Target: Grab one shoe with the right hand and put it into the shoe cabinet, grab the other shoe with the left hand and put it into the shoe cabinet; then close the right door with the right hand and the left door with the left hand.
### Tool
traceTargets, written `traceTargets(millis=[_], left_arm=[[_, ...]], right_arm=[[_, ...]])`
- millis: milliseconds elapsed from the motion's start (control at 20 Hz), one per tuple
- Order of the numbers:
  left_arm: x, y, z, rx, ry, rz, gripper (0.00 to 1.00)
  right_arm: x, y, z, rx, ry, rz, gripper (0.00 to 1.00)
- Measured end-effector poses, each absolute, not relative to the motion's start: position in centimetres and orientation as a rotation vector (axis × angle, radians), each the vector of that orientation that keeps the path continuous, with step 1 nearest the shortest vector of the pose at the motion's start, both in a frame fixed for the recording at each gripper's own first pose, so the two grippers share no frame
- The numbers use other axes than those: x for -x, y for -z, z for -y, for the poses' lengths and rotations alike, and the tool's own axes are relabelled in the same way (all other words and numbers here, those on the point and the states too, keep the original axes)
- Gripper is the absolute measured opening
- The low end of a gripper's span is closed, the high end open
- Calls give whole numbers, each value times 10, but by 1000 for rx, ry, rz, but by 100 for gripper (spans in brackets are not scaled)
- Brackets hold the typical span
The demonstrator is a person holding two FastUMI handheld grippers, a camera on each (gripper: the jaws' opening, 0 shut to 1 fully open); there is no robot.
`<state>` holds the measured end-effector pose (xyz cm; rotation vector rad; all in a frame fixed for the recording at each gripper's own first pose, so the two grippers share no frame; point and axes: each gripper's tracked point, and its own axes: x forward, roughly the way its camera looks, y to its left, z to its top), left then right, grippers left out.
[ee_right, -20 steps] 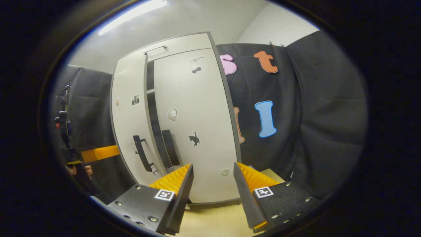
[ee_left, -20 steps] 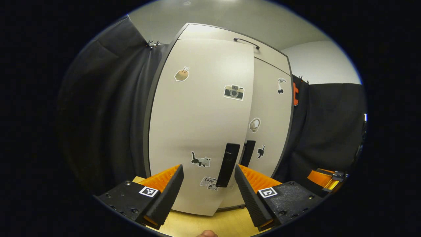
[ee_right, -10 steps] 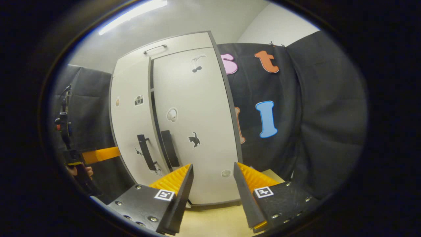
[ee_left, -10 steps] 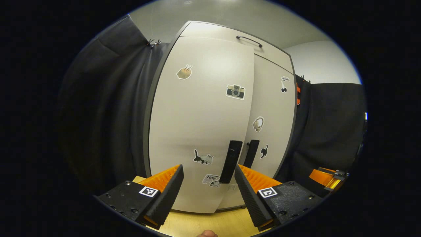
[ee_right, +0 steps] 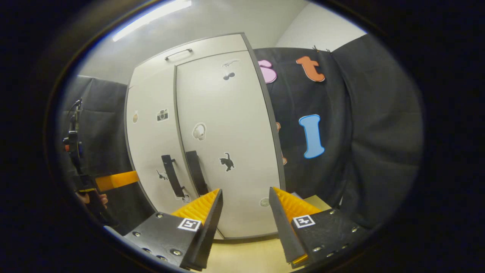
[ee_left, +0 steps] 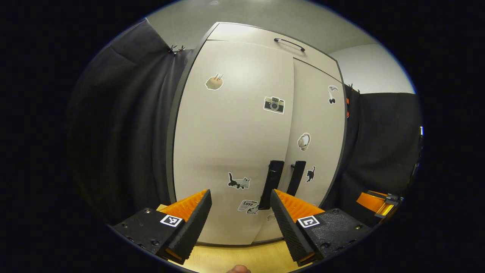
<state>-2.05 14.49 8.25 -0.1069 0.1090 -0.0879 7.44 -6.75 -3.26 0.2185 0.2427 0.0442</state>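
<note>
**Counting what stands in the booth**

One shoe cabinet [ee_left: 242,125] stands on one desk [ee_left: 227,258]. It has two tall doors, the left door [ee_left: 231,151] and the right door [ee_left: 316,125], both lying flush. Each door carries one dark vertical handle, two in all: the left handle [ee_left: 273,184] and the right handle [ee_left: 298,182]. One slim top handle [ee_left: 290,43] sits above them. Stickers, counted from the left gripper view: four on the left door, three on the right. Two grippers are in the room, the left gripper [ee_left: 240,223] and the right gripper [ee_right: 244,223].

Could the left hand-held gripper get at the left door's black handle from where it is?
Probably yes: the left hand-held gripper is open, and the left door's handle stands just ahead of its fingers with nothing between them.
</note>
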Motion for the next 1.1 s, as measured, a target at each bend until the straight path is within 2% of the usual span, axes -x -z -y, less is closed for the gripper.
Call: traceTargets(millis=[250, 300, 400, 450, 500, 550, 650, 700, 1100], left_arm=[[14, -81, -149, 103, 81, -110, 95], [12, -82, -150, 102, 80, -111, 95], [10, -82, -151, 99, 75, -110, 95], [9, -82, -153, 97, 73, -110, 95], [7, -82, -153, 96, 71, -109, 95], [6, -82, -154, 95, 69, -108, 95], [4, -81, -156, 92, 65, -108, 95], [2, -81, -157, 91, 63, -109, 95], [3, -83, -163, 76, 44, -97, 95]], right_arm=[[-85, 35, 62, -224, -55, -244, 73], [-88, 35, 62, -224, -57, -243, 65], [-93, 34, 60, -226, -61, -242, 65], [-96, 33, 59, -226, -63, -241, 73], [-98, 33, 58, -227, -65, -239, 73], [-100, 32, 57, -227, -67, -238, 65], [-104, 32, 54, -229, -73, -235, 65], [-107, 31, 52, -230, -75, -234, 73], [-118, 26, 39, -235, -101, -220, 73]])
